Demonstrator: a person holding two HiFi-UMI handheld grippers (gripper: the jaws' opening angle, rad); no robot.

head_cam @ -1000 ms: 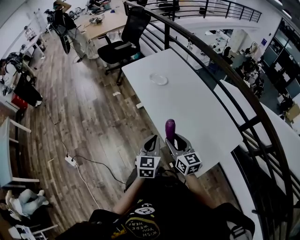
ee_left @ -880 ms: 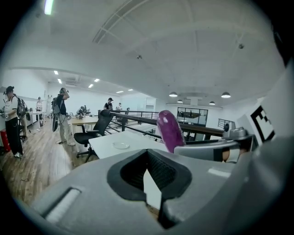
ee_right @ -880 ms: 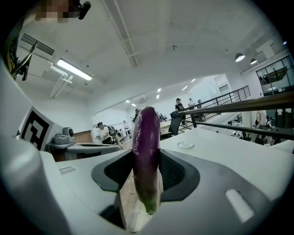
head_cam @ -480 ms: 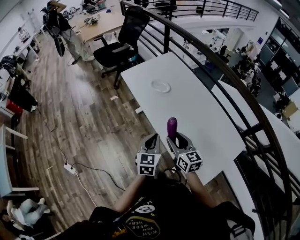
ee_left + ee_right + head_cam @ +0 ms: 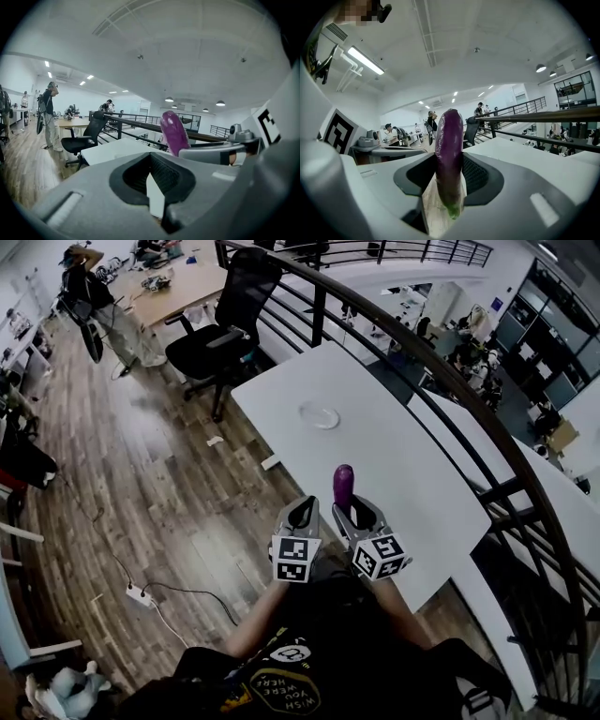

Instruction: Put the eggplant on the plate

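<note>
A purple eggplant [image 5: 343, 486] stands upright between the jaws of my right gripper [image 5: 354, 514], which is shut on its lower half, green stem end down [image 5: 451, 212]. This gripper hovers over the near end of the white table [image 5: 403, 465]. My left gripper [image 5: 302, 514] hangs just left of it, beyond the table's edge and over the floor, jaws meeting at the tips with nothing in them [image 5: 150, 155]. In the left gripper view the eggplant [image 5: 174, 133] rises to the right. A small clear plate [image 5: 319, 415] lies farther up the table, well ahead of both grippers.
A black railing [image 5: 441, 371] curves along the table's right side. At the table's far end stands a black office chair [image 5: 220, 329], with a wooden desk [image 5: 183, 287] and a standing person [image 5: 89, 301] beyond it. A power strip [image 5: 141, 594] and its cable lie on the wooden floor.
Both grippers, with the eggplant still gripped, have been carried forward along the table. The plate and the chair now sit nearer in the head view.
</note>
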